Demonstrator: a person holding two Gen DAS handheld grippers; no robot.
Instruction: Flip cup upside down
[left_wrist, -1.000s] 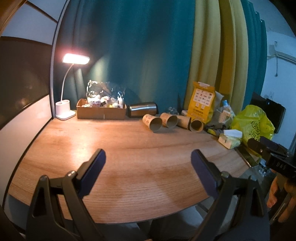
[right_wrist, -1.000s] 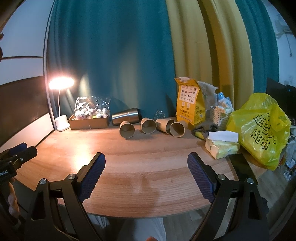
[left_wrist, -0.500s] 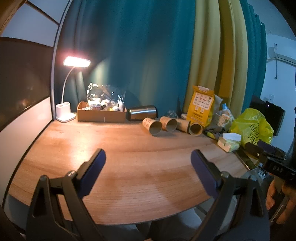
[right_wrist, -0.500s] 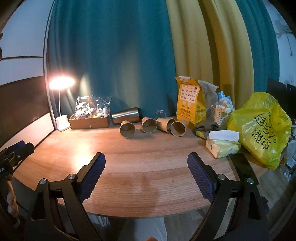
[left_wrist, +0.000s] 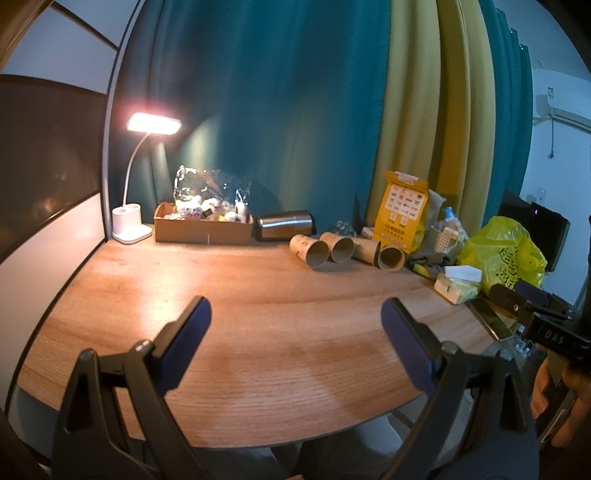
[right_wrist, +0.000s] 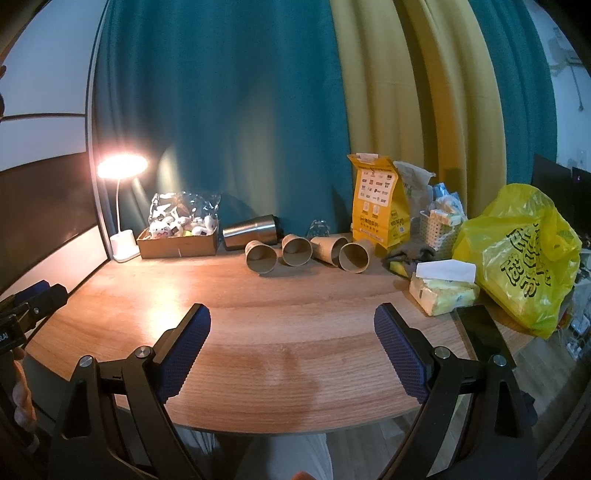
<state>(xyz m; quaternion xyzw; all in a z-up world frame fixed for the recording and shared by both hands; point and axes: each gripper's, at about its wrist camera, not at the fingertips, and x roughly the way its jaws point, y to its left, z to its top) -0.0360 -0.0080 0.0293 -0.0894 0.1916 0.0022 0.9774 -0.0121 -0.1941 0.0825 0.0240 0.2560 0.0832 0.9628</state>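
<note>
- While nothing is held, both grippers are kept at the table's (right_wrist: 295, 332) near edge: the right gripper (right_wrist: 291, 347) with jaws spread wide and empty, the left gripper (left_wrist: 295, 343) likewise released.
- Between the jaws and the cups only bare wood is seen, so a straight reach forward is judged possible.
- Four paper cups (right_wrist: 306, 253) are found on their sides in a row near the table's far edge, mouths turned toward the cameras; the leftmost cup (right_wrist: 261, 256) lies just right of a steel tumbler (right_wrist: 253, 232), also on its side.
- For a clean flip, one cup is best approached from the open end or across its wall, squeezed lightly so the paper is not crushed, lifted clear of its neighbours, then turned mouth-down.
- An end cup is judged easier, since the cups lie close together.
- Farther back, a box (right_wrist: 177, 243) and lamp (right_wrist: 123, 206) are seen left of the cups, a yellow bag (right_wrist: 517, 258) to the right.
</note>
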